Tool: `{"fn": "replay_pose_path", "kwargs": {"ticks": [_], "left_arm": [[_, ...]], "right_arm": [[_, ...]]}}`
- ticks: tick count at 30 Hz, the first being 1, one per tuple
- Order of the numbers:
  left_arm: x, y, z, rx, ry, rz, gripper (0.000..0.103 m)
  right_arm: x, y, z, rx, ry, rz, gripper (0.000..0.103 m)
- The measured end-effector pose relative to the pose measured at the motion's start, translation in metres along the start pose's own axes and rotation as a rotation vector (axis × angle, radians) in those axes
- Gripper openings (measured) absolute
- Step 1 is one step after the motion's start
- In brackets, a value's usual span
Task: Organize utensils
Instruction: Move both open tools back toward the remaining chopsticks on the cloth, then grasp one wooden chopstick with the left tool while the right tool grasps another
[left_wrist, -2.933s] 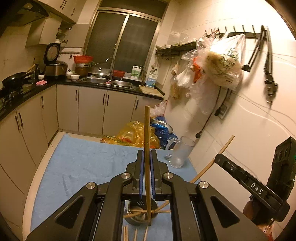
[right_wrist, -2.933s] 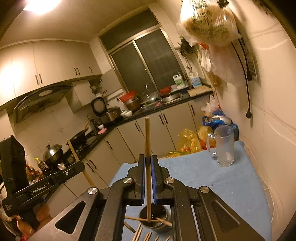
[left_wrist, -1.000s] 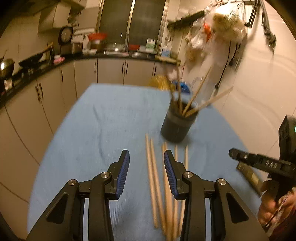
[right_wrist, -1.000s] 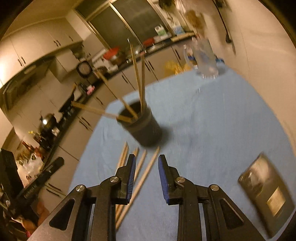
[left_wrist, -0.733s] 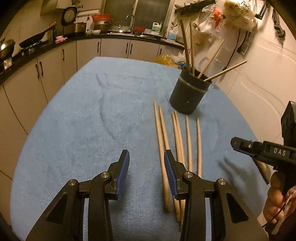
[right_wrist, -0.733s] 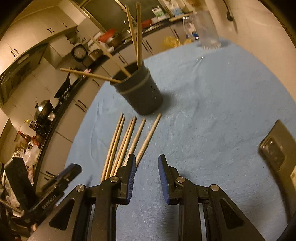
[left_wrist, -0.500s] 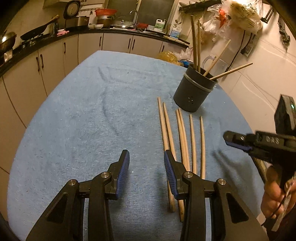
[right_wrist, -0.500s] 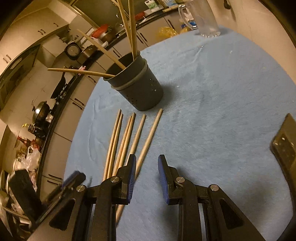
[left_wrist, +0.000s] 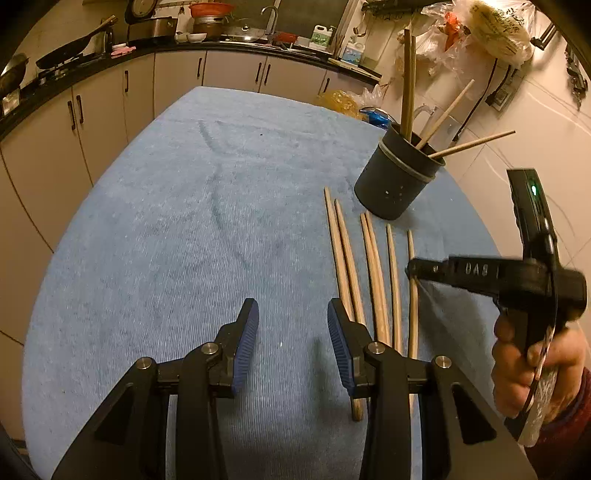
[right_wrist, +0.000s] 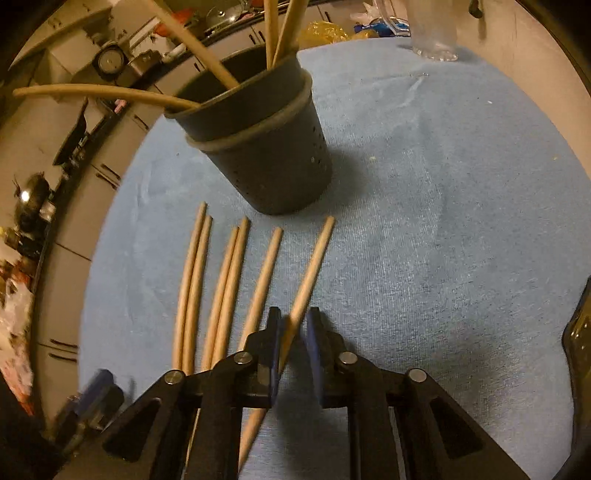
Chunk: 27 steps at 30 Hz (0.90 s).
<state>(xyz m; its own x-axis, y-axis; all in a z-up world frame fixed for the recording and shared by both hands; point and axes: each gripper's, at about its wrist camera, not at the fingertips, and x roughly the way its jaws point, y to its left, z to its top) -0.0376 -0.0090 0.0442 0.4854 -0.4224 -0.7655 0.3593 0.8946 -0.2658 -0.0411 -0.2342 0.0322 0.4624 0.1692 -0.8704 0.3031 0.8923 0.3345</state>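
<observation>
A dark perforated holder (left_wrist: 395, 188) (right_wrist: 273, 158) stands on the blue cloth with several chopsticks leaning in it. Several more wooden chopsticks (left_wrist: 373, 266) lie side by side in front of it. My right gripper (right_wrist: 293, 339) points steeply down over the rightmost chopstick (right_wrist: 310, 266). Its jaws are closing with that stick between the pads, and a gap still shows on the right side. In the left wrist view the right gripper (left_wrist: 410, 271) reaches in from the right, held by a hand. My left gripper (left_wrist: 291, 347) is open and holds nothing, just left of the row.
The blue cloth (left_wrist: 184, 221) covers the table, whose edges fall away to kitchen cabinets on the left and a wall on the right. A glass mug (right_wrist: 432, 33) stands at the far end. A dark flat object (right_wrist: 580, 339) lies at the right edge.
Both grippers have sunk toward the cloth. The right one has moved in over the rightmost chopstick, and its jaws have narrowed around it. The left jaws keep the same gap.
</observation>
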Motion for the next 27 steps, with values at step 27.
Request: {"fn": "replay_pose_path", "kwargs": {"ticks": [27], "left_arm": [[0.118,-0.052,0.092,0.109,0.253,0.092,0.015]], "right_arm": [[-0.025,-0.072,-0.004,0.011,0.006,0.047,0.011]]}}
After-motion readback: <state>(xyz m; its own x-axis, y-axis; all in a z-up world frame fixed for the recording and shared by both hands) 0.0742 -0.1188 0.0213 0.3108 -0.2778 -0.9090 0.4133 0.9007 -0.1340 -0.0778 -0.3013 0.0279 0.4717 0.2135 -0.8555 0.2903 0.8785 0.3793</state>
